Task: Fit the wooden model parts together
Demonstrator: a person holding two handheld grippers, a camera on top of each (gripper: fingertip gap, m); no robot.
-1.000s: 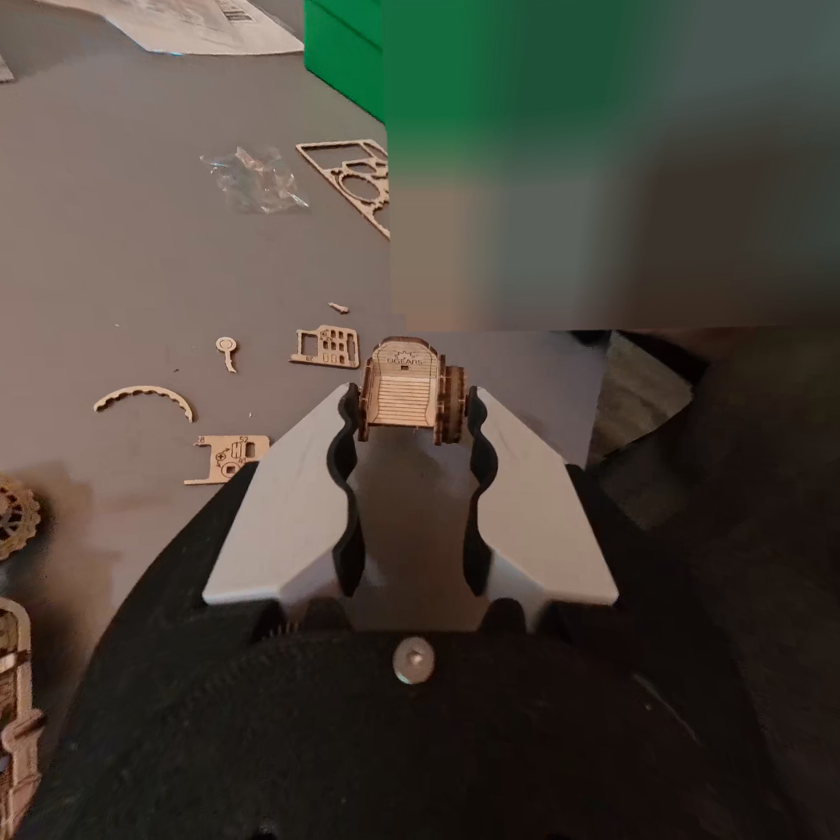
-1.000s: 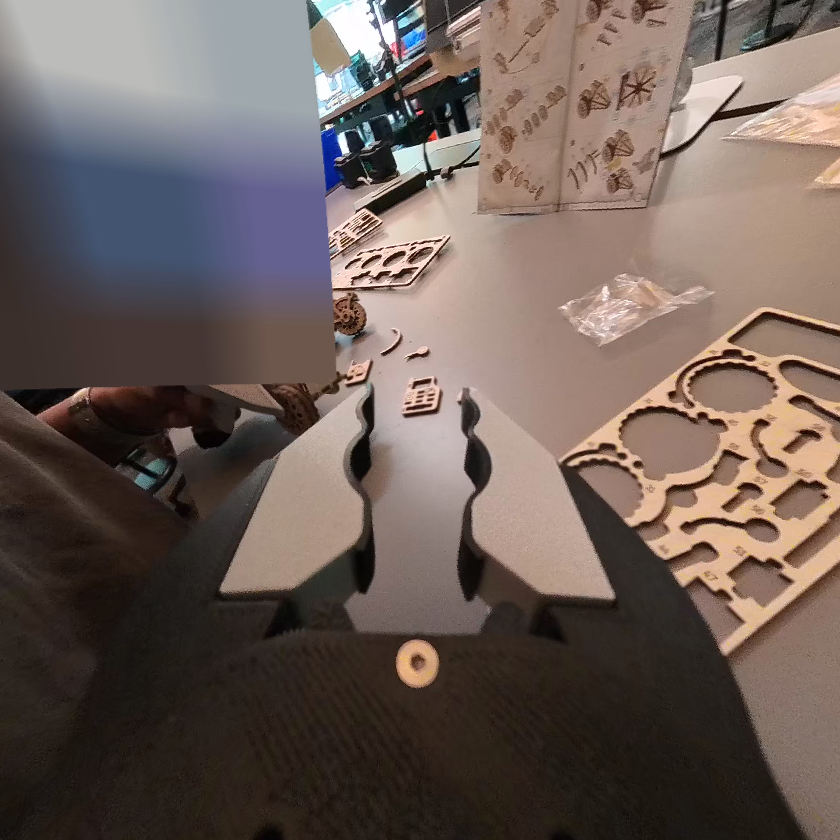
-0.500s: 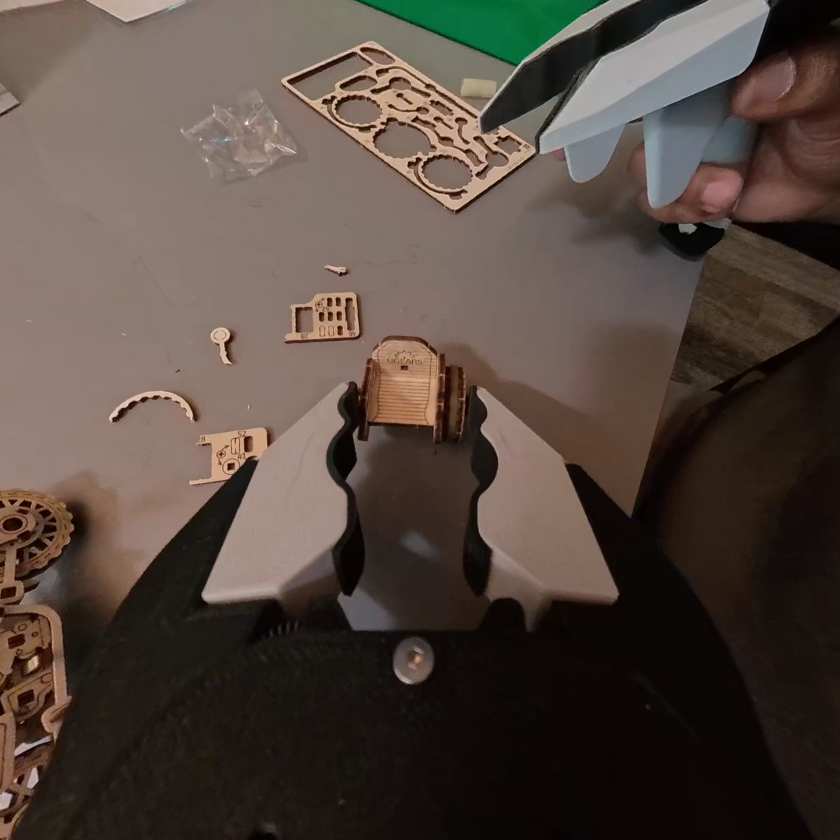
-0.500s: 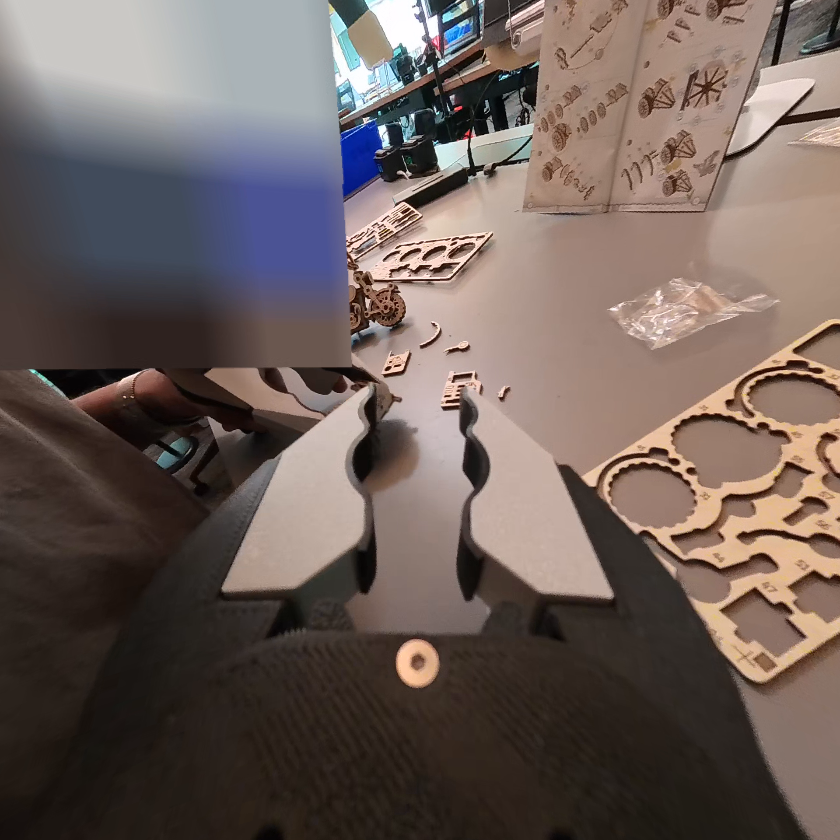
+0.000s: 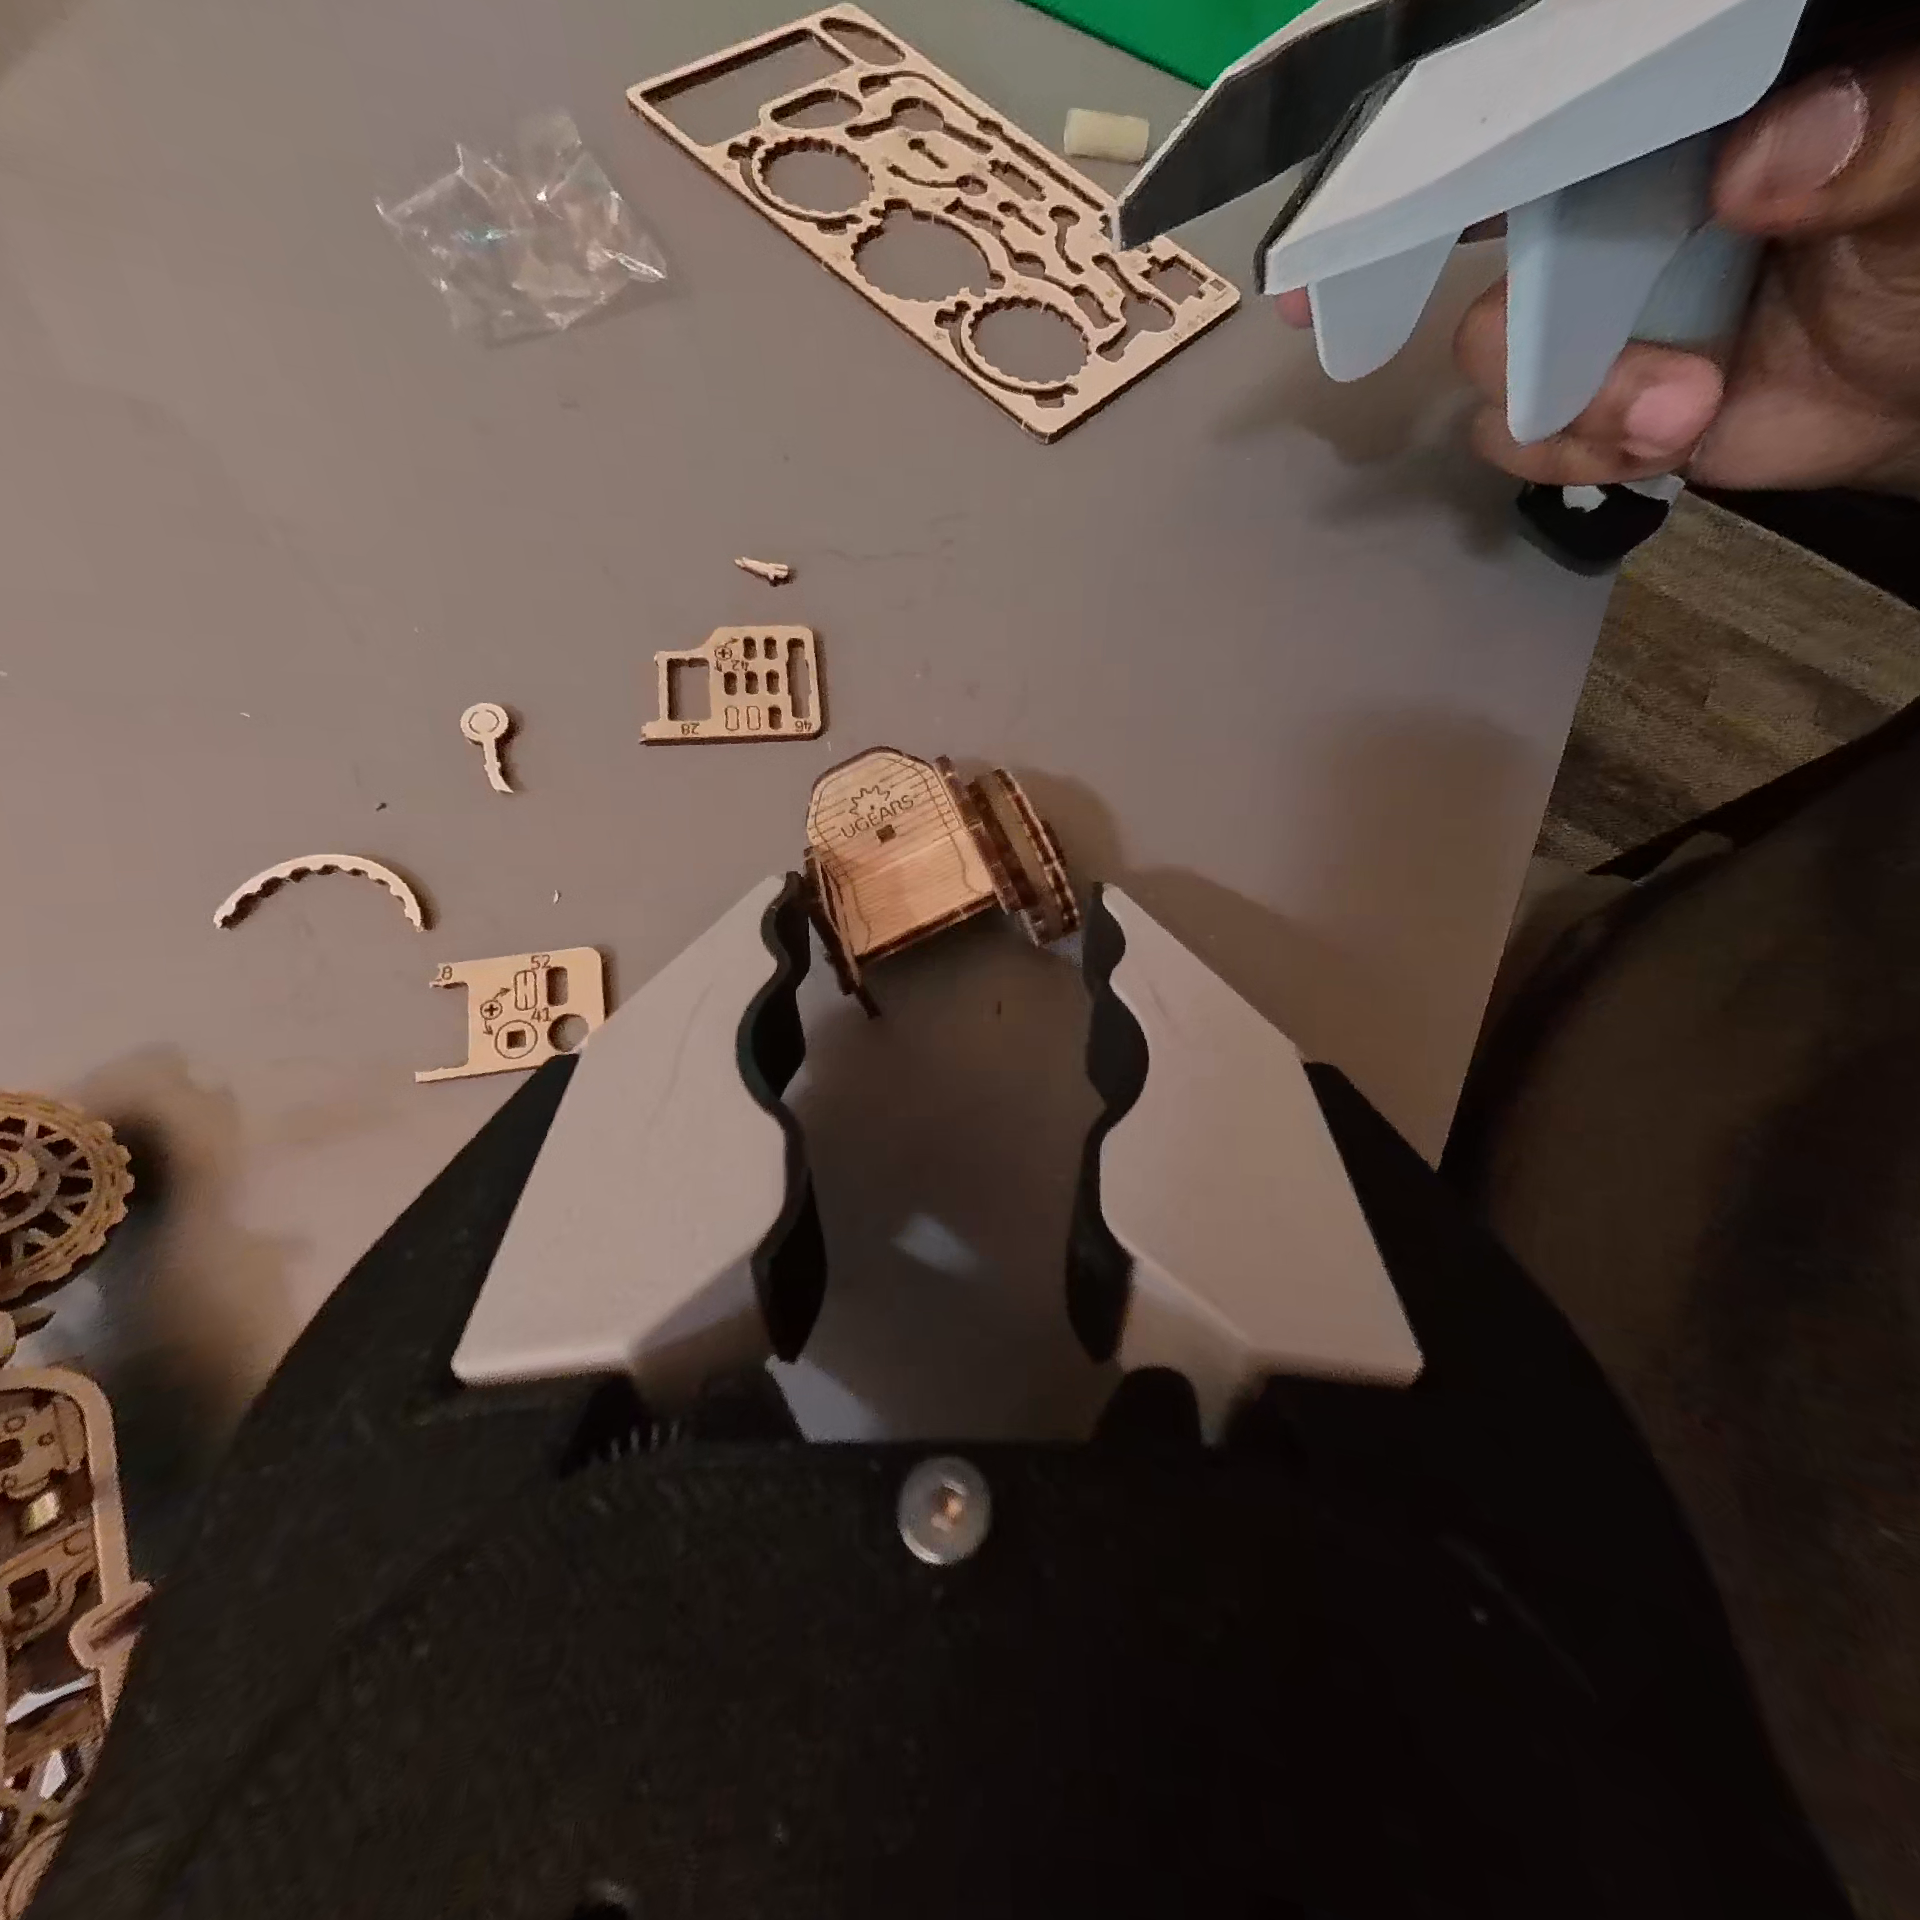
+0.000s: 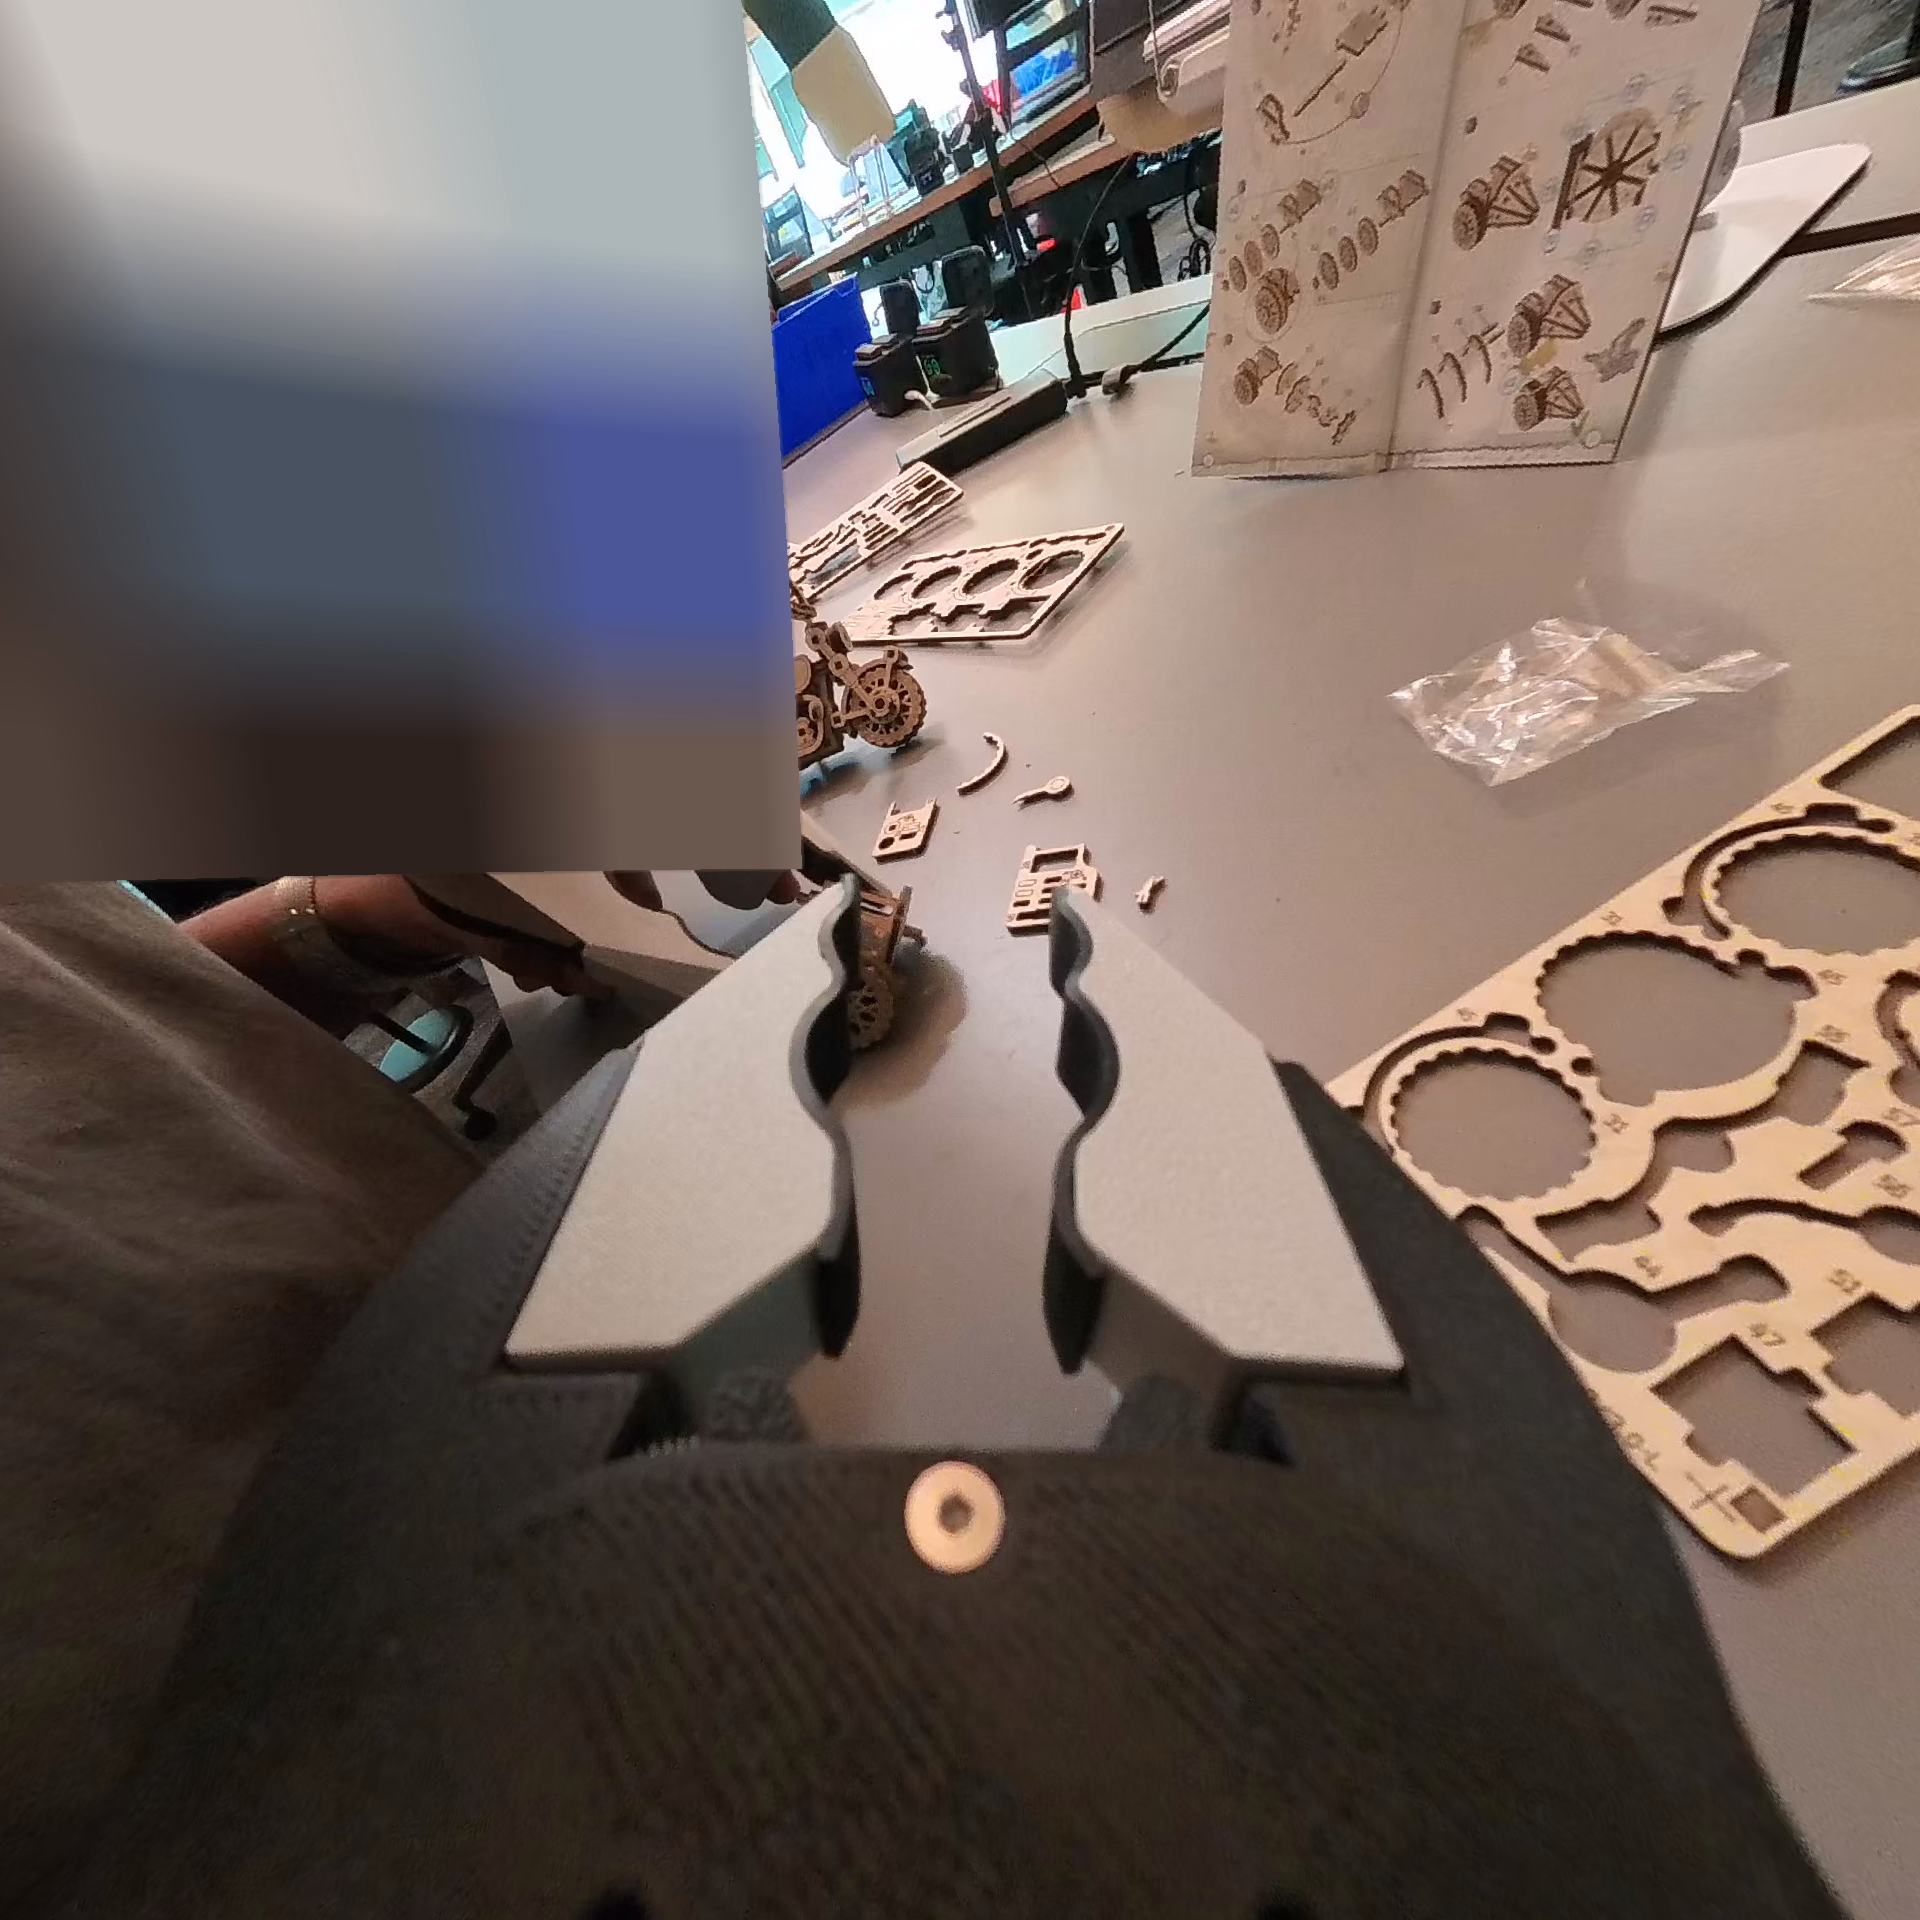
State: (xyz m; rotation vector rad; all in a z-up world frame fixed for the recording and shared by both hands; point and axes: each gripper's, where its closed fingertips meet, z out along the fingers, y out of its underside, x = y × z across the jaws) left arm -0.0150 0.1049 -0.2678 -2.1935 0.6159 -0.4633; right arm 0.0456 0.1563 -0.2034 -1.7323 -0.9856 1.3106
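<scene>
A small wooden cart-like assembly (image 5: 914, 873) with a side wheel sits tilted on the grey table (image 5: 312, 520). It lies between the tips of my left gripper (image 5: 942, 904), whose jaws stand open around it with a thin gap at the wheel side. My right gripper (image 6: 954, 914) is open and empty. It shows at the top right of the left wrist view (image 5: 1195, 229), held by a hand above the table. In the right wrist view the assembly (image 6: 878, 977) shows just past the left fingertip.
Loose flat wooden pieces (image 5: 738, 686) and an arc (image 5: 322, 883) lie left of the assembly. A punched-out sheet (image 5: 935, 208), a plastic bag (image 5: 520, 239), a wooden motorcycle model (image 6: 862, 696) and an instruction leaflet (image 6: 1455, 229) stand around. The table edge (image 5: 1558, 779) runs close on the right. The grippers' ends are close to 11 cm from one another.
My left jaws have widened and the assembly has turned and tilted between them. My right gripper has moved closer, so the assembly now shows at its left fingertip.
</scene>
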